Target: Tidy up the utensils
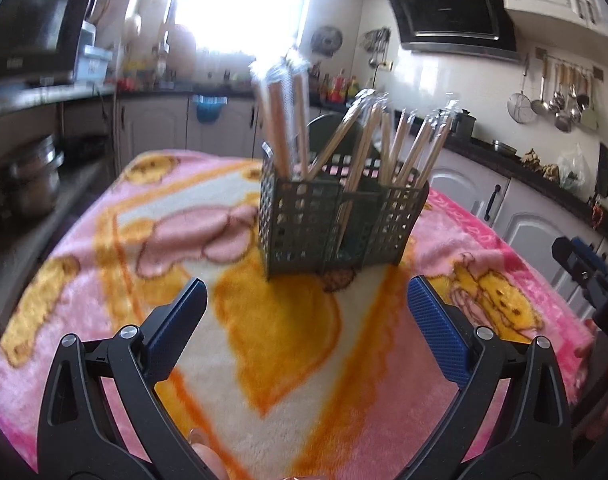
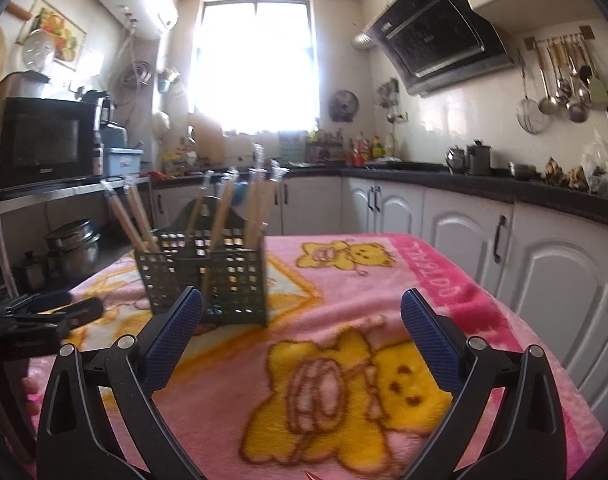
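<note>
A dark green perforated utensil basket [image 1: 336,224] stands upright on the pink and yellow blanket [image 1: 275,340]. Several wrapped wooden chopsticks [image 1: 388,148] lean in its compartments. My left gripper [image 1: 306,308] is open and empty, a short way in front of the basket. My right gripper [image 2: 301,316] is open and empty, with the basket [image 2: 207,280] and chopsticks [image 2: 223,208] ahead to its left. The right gripper also shows at the right edge of the left wrist view [image 1: 588,276]. The left gripper shows at the left edge of the right wrist view [image 2: 51,312].
The blanket [image 2: 344,360] covers a table in a kitchen. White cabinets [image 2: 484,240] and a dark counter run along the right and back. Pots [image 2: 71,248] sit on a low shelf at the left. A microwave [image 2: 39,140] stands above them.
</note>
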The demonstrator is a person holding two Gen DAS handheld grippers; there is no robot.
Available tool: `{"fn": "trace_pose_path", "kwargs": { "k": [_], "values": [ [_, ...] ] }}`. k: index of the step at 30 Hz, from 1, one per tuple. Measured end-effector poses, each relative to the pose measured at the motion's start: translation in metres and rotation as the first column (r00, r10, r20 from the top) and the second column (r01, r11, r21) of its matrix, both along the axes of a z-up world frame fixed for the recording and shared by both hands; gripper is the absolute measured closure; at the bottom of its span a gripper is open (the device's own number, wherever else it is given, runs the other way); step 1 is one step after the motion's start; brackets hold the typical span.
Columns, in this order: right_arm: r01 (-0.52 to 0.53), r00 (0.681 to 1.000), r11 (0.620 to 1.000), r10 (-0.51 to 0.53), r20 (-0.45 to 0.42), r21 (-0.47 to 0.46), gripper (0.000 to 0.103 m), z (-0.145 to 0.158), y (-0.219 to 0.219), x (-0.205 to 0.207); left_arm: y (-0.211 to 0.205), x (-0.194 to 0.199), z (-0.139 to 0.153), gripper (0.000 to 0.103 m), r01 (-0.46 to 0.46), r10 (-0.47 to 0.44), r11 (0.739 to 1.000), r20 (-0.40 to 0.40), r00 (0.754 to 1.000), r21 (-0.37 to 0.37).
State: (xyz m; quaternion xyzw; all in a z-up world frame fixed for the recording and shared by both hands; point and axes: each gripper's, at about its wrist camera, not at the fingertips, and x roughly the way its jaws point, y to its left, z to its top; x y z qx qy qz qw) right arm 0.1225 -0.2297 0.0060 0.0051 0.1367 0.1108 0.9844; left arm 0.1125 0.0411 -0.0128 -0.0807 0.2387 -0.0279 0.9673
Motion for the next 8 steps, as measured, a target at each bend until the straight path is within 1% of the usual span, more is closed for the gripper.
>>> {"fn": "trace_pose_path", "kwargs": {
  "k": [2,3,4,5,6,8],
  "values": [
    [0.026,0.998,1.0,-0.027,-0.057,-0.002,0.006,-0.001,-0.014,0.014,0.017,0.006,0.004,0.01,-0.053,0.054,0.998,-0.049,0.997,0.028],
    [0.05,0.993,0.998,-0.052,-0.105,-0.023,0.006,-0.004,-0.023,0.026,0.029,0.014,0.003,0.01,-0.084,0.088,0.995,-0.096,0.991,0.049],
    [0.086,0.984,0.994,-0.095,-0.15,-0.064,0.006,-0.008,-0.031,0.041,0.04,0.021,0.001,0.01,-0.107,0.113,0.993,-0.125,0.986,0.059],
    [0.116,0.976,0.989,-0.13,-0.174,-0.093,0.006,-0.012,-0.037,0.051,0.053,0.029,-0.001,0.01,-0.139,0.149,0.988,-0.154,0.977,0.068],
    [0.156,0.957,0.977,-0.185,-0.221,-0.142,0.006,-0.018,-0.046,0.068,0.067,0.041,-0.005,0.01,-0.179,0.193,0.98,-0.201,0.96,0.084],
    [0.207,0.897,0.953,-0.275,-0.347,-0.219,0.006,-0.035,-0.065,0.107,0.098,0.071,-0.02,0.01,-0.254,0.278,0.96,-0.308,0.91,0.114]
  ]
}}
